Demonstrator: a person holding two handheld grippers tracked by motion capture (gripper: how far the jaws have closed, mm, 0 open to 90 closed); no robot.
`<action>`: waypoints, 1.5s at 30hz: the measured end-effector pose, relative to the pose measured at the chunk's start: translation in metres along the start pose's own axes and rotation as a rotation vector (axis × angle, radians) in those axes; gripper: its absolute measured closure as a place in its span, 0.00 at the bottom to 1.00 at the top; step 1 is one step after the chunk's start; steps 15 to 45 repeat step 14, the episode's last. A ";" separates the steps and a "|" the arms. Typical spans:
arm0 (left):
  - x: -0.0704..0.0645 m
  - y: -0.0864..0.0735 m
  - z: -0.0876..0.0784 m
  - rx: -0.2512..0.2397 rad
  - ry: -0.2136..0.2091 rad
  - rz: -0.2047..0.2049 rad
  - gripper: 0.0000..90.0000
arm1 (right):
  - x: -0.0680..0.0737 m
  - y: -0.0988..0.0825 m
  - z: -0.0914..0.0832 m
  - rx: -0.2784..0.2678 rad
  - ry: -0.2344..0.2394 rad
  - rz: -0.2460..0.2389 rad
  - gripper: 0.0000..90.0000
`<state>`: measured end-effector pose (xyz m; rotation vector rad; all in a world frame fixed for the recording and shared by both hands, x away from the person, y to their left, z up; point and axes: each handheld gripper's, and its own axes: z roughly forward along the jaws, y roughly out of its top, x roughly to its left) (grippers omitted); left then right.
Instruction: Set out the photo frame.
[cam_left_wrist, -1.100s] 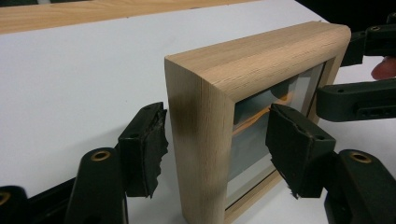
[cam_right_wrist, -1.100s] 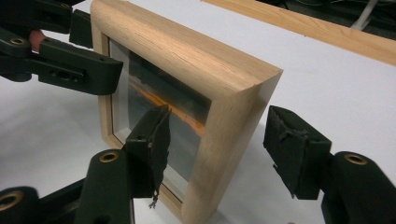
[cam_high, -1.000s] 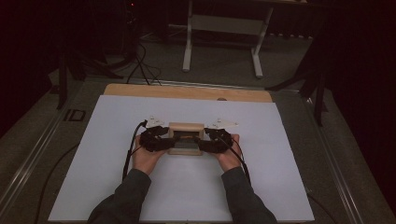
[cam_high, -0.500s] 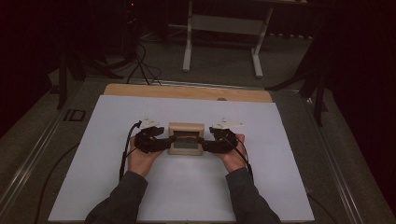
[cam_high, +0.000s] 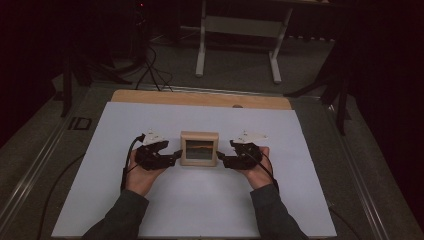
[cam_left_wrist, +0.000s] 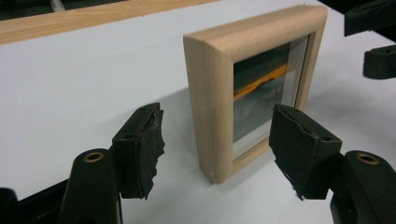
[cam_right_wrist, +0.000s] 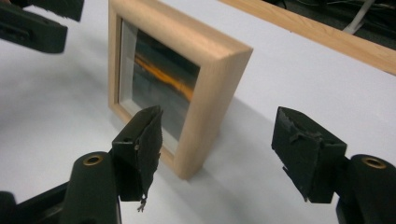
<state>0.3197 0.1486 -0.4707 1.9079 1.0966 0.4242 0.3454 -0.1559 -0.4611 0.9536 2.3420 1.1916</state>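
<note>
The small wooden picture frame stands upright on the white bench, directly between the left claw and the right claw. Both claws gape wide, gripping nothing. The frame looks light and stiff, its glazed front fragile; the rounded wooden side edges offer the safest hold.

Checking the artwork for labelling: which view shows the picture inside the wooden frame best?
The right gripper view: the picture faces it close up, orange streak across a dark ground. The left gripper view sees the wooden frame edge-on, the picture slanted. In the high view the picture is small and dim.
</note>
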 end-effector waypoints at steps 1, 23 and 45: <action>0.001 -0.001 -0.001 0.000 0.002 -0.002 0.39 | 0.000 -0.002 -0.001 0.001 0.000 -0.003 0.36; 0.013 -0.035 -0.015 0.062 0.046 -0.009 0.38 | -0.018 -0.048 -0.026 0.046 -0.045 0.032 0.36; 0.013 -0.035 -0.015 0.062 0.046 -0.009 0.38 | -0.018 -0.048 -0.026 0.046 -0.045 0.032 0.36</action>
